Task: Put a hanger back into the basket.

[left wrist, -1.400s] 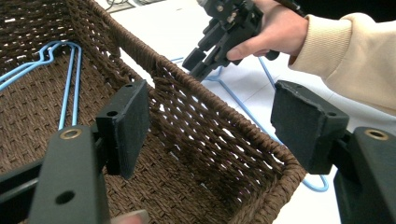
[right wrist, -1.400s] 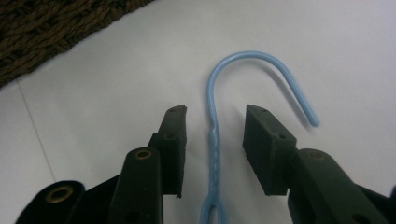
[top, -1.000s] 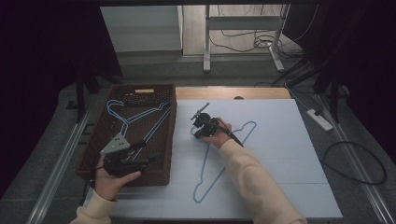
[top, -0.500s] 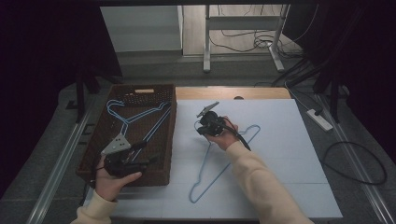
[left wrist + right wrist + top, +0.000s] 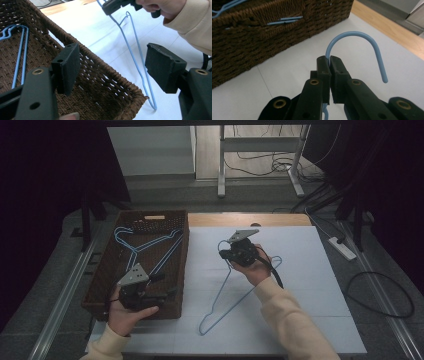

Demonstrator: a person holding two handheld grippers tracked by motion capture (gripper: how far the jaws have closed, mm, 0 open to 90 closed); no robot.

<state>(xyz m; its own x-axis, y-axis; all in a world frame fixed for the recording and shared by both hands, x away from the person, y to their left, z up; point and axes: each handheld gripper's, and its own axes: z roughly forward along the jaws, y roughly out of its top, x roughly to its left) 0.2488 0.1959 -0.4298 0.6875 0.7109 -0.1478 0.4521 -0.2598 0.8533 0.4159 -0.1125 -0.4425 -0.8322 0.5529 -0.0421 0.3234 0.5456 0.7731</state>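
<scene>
Fingers, right: pads (image 5: pixel 323 65) of the right gripper (image 5: pixel 231 254) pressed together on the neck of the blue wire hanger (image 5: pixel 235 292), just below its hook, which arcs up and over beyond the fingertips in the right gripper view.
Fingers, left: pads (image 5: pixel 68 65) of the left gripper (image 5: pixel 165 295) stand wide apart with nothing between them, poised over the near right corner of the wicker basket (image 5: pixel 184 265).
Hanger below the right fingers: its neck is lifted while its far lower corner still touches the white table sheet (image 5: pixel 300 285), so the frame slopes down and toward the person.
Beyond the left fingers: the basket rim runs between the pads, and past it the hanger's thin wire leg comes down to the sheet, with the right hand (image 5: pixel 162 6) above it.
Farther, inside the basket: more blue hangers (image 5: pixel 145 245) lie flat on the woven floor, well apart from both sets of fingers.
Just changed: against the earlier high views the right hand has risen and drifted away from the basket, tipping the hanger up off the sheet; the left hand has kept its place.
Meaning: the grip looks secure, so the pick seems done; carrying the hanger clear or over toward the basket is likely next.
</scene>
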